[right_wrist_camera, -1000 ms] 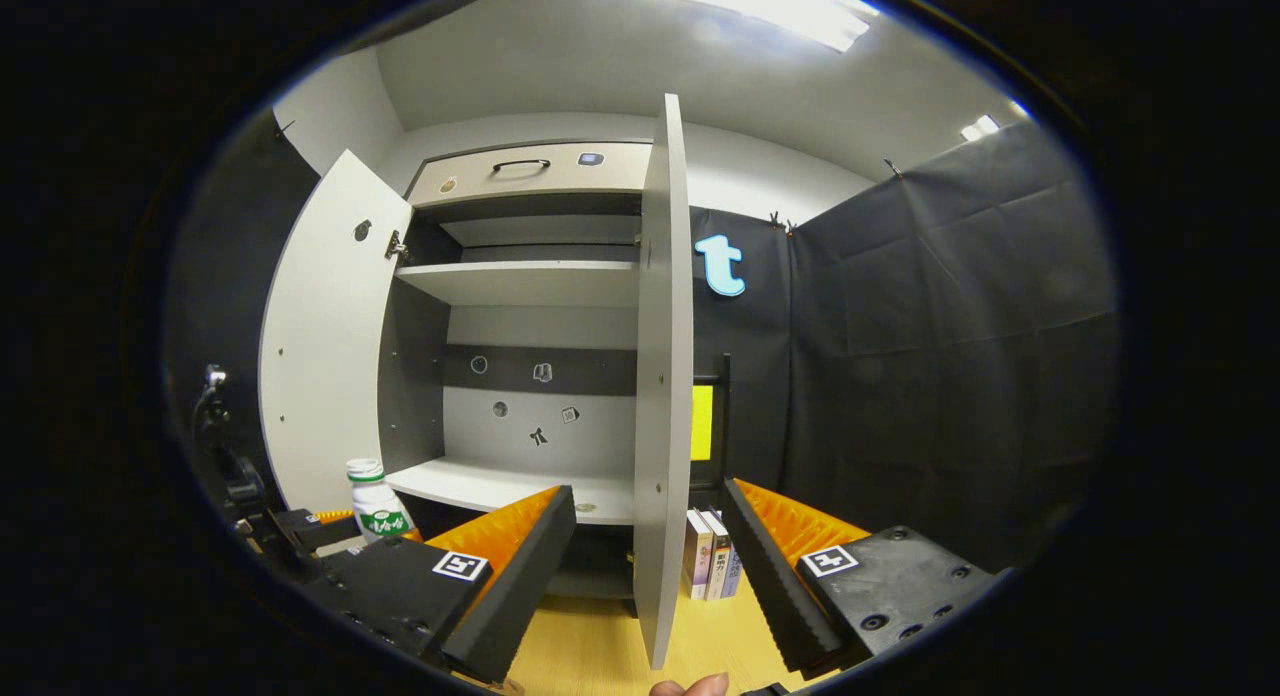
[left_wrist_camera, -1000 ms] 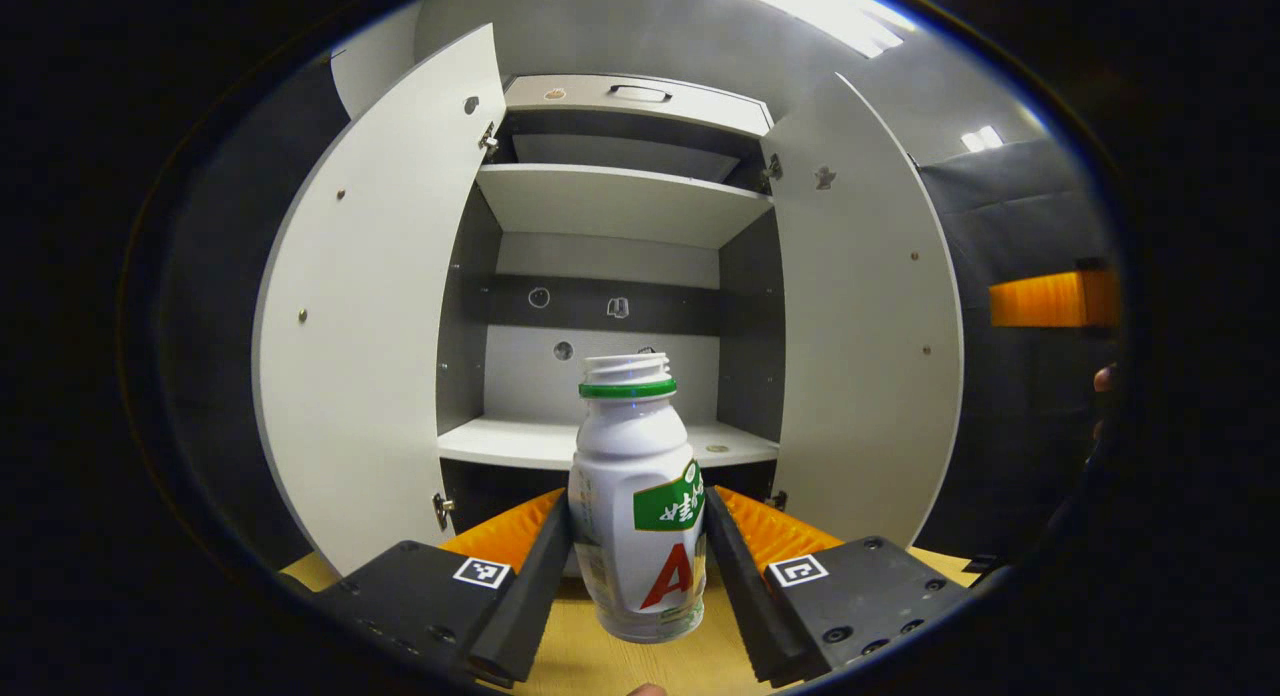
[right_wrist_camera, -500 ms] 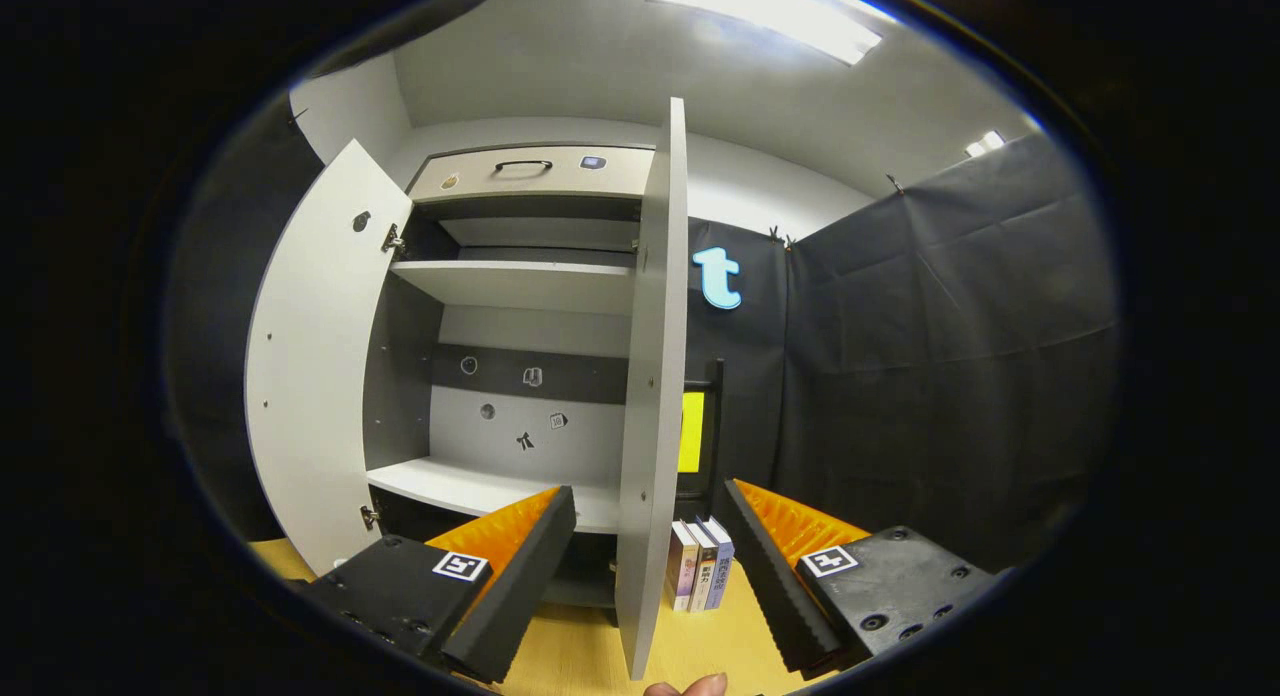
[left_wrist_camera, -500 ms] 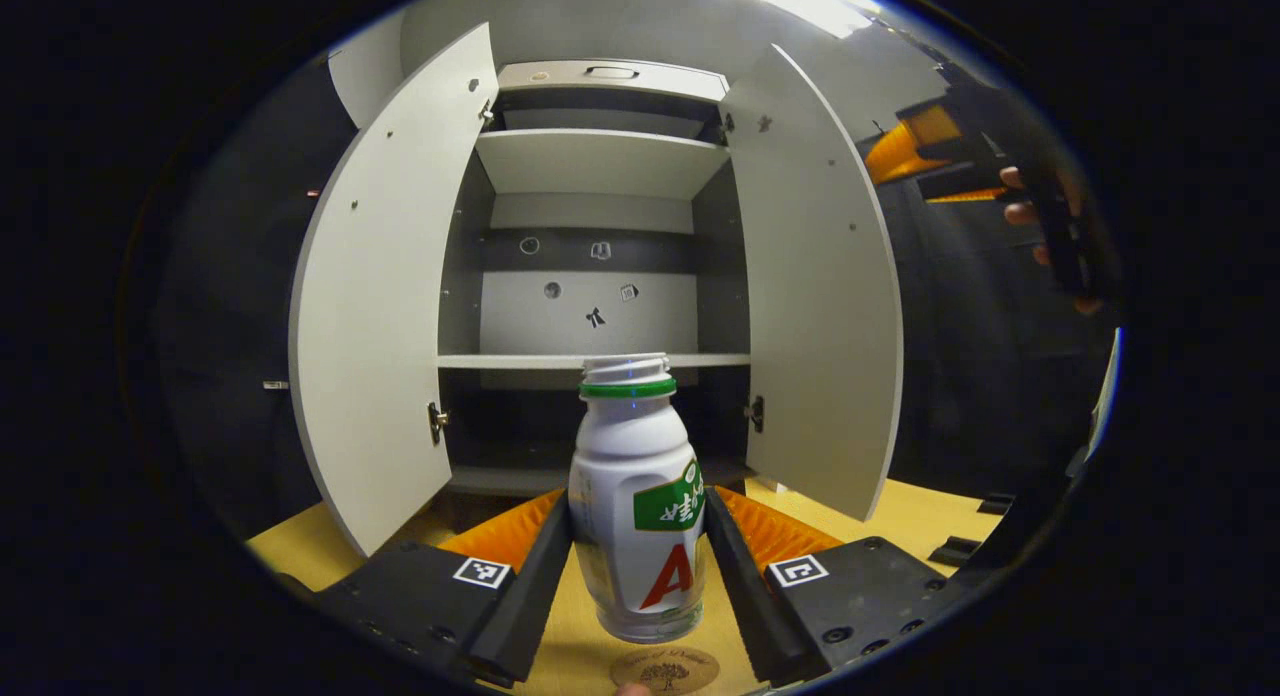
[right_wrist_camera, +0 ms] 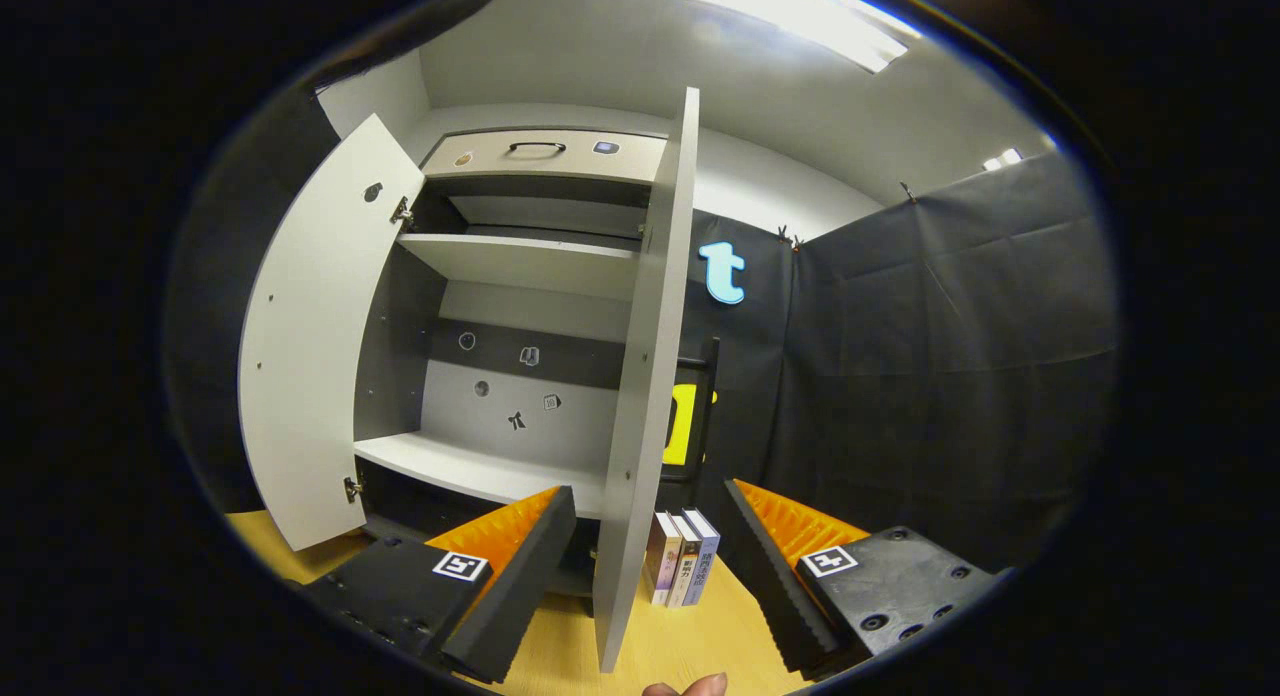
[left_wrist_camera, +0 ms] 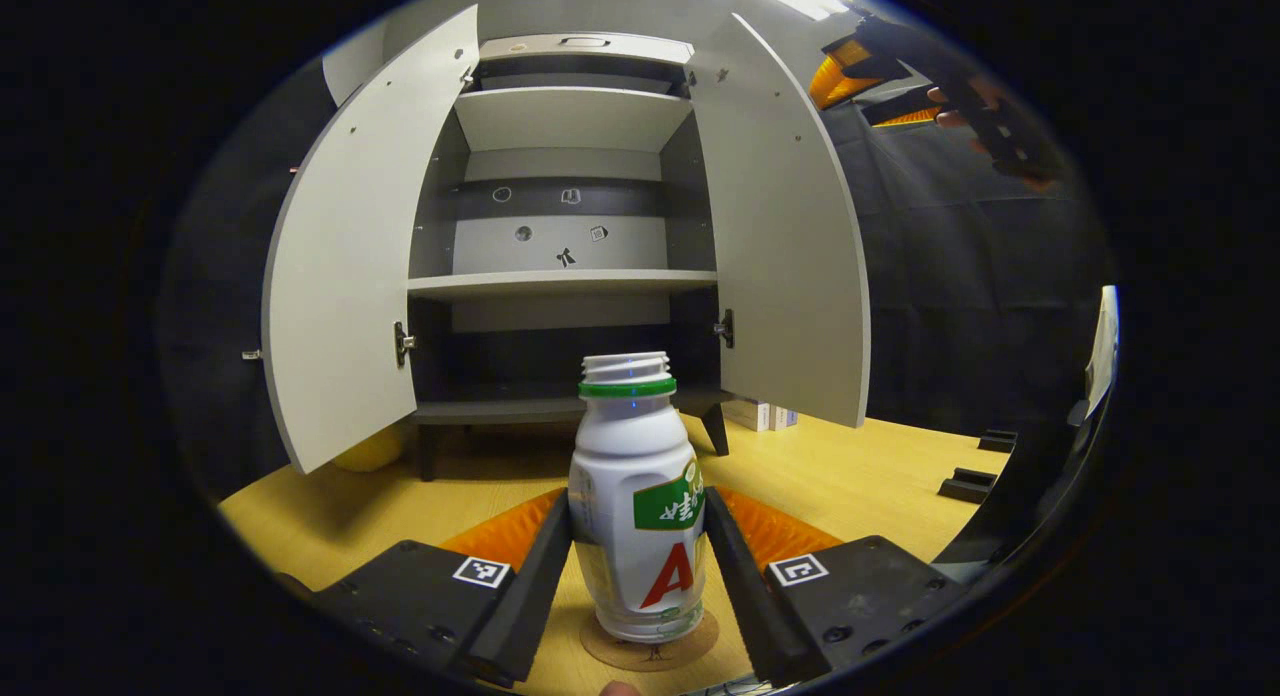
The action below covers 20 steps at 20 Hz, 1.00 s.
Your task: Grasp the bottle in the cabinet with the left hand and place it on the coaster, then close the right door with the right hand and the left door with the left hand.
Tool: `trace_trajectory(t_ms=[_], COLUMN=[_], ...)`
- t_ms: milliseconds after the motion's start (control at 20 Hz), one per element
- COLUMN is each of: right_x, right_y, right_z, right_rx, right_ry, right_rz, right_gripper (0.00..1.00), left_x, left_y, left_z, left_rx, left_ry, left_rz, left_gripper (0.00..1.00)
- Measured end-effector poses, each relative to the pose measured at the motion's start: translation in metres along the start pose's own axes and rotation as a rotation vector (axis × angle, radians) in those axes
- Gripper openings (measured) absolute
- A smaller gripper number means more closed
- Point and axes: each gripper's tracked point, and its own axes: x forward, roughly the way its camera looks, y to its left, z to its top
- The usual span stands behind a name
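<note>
bottle (left_wrist_camera: 637, 506): white, green neck ring, green label, red letter
coaster (left_wrist_camera: 650, 648): brown
doors (left_wrist_camera: 345, 266): pale grey
table (left_wrist_camera: 860, 476): yellow wood grain
shelf (left_wrist_camera: 562, 282): white

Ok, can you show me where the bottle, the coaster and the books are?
bottle (left_wrist_camera: 637, 486), left gripper view, on its white body.
coaster (left_wrist_camera: 603, 642), left gripper view, on its edge beside the bottle.
books (right_wrist_camera: 682, 568), right gripper view, on the middle spine.

Left gripper view: low over the table (left_wrist_camera: 880, 476), square-on to the open cabinet (left_wrist_camera: 565, 281). Right gripper view: closer, edge-on to its right door (right_wrist_camera: 645, 376). Shared: cabinet interior, both doors.
</note>
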Motion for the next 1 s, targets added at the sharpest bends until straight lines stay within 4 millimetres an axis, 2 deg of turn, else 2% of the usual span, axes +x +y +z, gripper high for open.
trace_trajectory(t_ms=[150, 350, 650, 750, 850, 950, 1000], right_x=[0.001, 0.003, 0.003, 0.003, 0.004, 0.003, 0.004], right_y=[0.002, 0.005, 0.005, 0.002, 0.0, 0.006, 0.008], right_z=[-0.002, -0.004, 0.001, 0.003, 0.001, -0.009, -0.014], right_rx=[-0.018, -0.025, -0.025, -0.021, -0.019, -0.007, 0.011], right_ry=[0.0, 0.011, 0.008, 0.01, 0.024, 0.066, 0.092], right_rz=[0.003, 0.002, -0.003, -0.01, -0.019, 0.001, 0.013], right_gripper=[0.97, 0.97, 0.97, 0.97, 0.97, 0.97, 0.98], left_x=[0.0, 0.0, -0.005, -0.011, -0.023, -0.041, -0.051], left_y=[0.004, 0.002, -0.002, -0.001, 0.002, 0.008, 0.01], left_z=[-0.011, -0.013, -0.026, -0.03, -0.032, -0.023, -0.011], left_rx=[0.014, -0.004, -0.021, -0.024, -0.01, -0.003, -0.016], left_ry=[0.005, -0.005, 0.068, 0.097, 0.133, 0.166, 0.172], left_rz=[0.006, -0.021, -0.035, -0.027, -0.013, -0.004, -0.004], left_gripper=[0.79, 0.8, 0.87, 0.95, 0.95, 0.96, 0.96])
